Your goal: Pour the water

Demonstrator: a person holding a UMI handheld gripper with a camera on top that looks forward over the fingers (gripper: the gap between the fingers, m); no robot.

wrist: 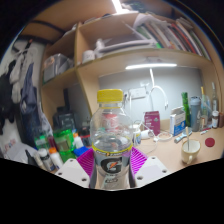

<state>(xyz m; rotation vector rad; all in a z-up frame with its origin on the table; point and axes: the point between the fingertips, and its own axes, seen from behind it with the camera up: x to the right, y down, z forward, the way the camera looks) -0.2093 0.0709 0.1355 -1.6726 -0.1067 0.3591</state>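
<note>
A clear Gatorade bottle (111,135) with a yellow cap stands upright between my fingers and fills the middle of the gripper view. My gripper (111,162) is shut on it: the magenta pads (86,160) press on both sides of its lower label. The bottle's base is hidden below the fingers. A pale cup (190,150) stands on the desk (165,152) beyond the fingers to the right, apart from the bottle.
A green bottle (64,135) and other clutter stand to the left behind the held bottle. A pink box (152,122), a tall green bottle (185,108) and small containers line the desk's back. Shelves with books (150,35) hang above.
</note>
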